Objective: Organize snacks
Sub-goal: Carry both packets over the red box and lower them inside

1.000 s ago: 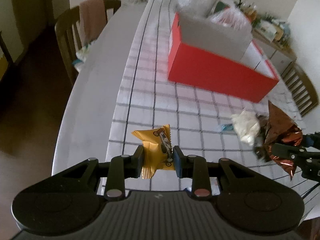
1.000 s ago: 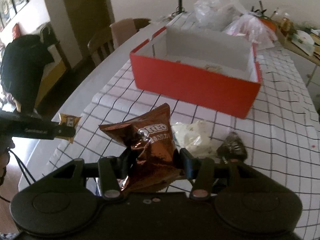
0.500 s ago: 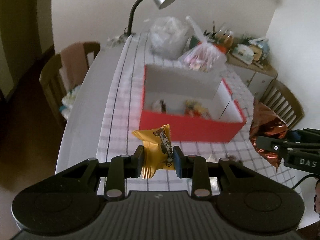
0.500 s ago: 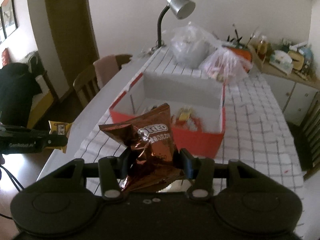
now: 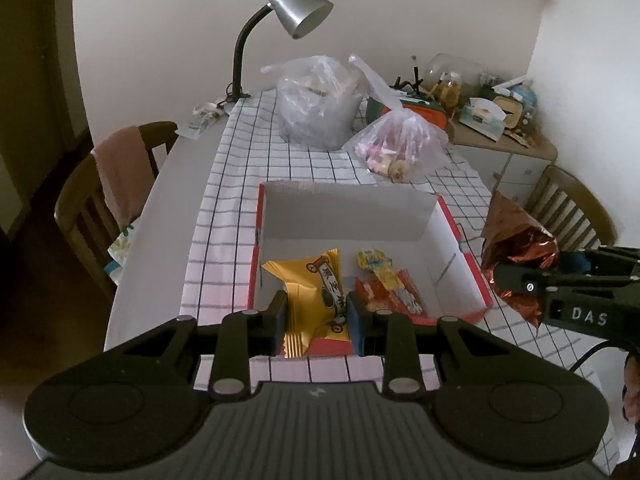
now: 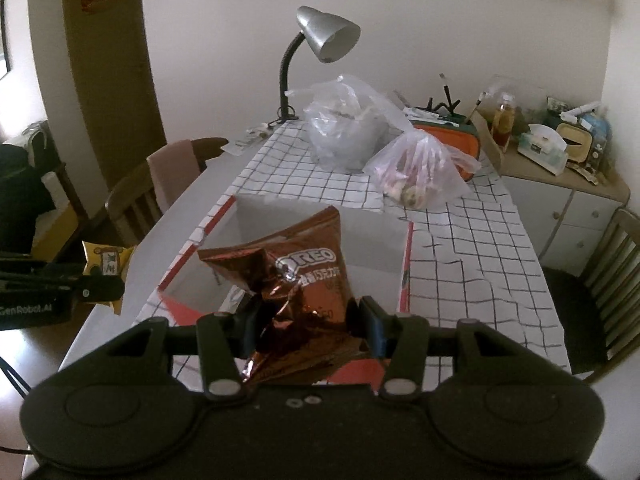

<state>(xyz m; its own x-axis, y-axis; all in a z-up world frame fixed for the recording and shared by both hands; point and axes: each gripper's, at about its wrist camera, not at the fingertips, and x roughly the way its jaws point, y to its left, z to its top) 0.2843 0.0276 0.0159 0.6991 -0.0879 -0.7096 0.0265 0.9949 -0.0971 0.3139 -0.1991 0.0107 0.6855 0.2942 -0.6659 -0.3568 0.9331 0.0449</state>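
Note:
My left gripper [image 5: 317,322] is shut on a yellow snack packet [image 5: 316,300] and hangs above the near edge of the red box [image 5: 468,268]. Inside the box lie a few small yellow and red snack packets [image 5: 384,280]. My right gripper [image 6: 308,330] is shut on a crumpled brown Oreo bag [image 6: 296,284], held over the box's [image 6: 404,280] near right side. In the left wrist view the Oreo bag [image 5: 516,248] shows at the right, beside the box. In the right wrist view the yellow packet [image 6: 106,260] shows at the left.
Two clear plastic bags [image 5: 320,100] [image 5: 396,148] stand behind the box on the checked tablecloth [image 5: 240,184]. A silver desk lamp [image 5: 296,12] rises at the far end. Wooden chairs [image 5: 104,184] [image 6: 600,280] flank the table. A cluttered cabinet [image 6: 560,160] is at the back right.
Both grippers rose and moved toward the red box with their snacks; the box's inside has come into view and the snacks left on the cloth have dropped out of sight.

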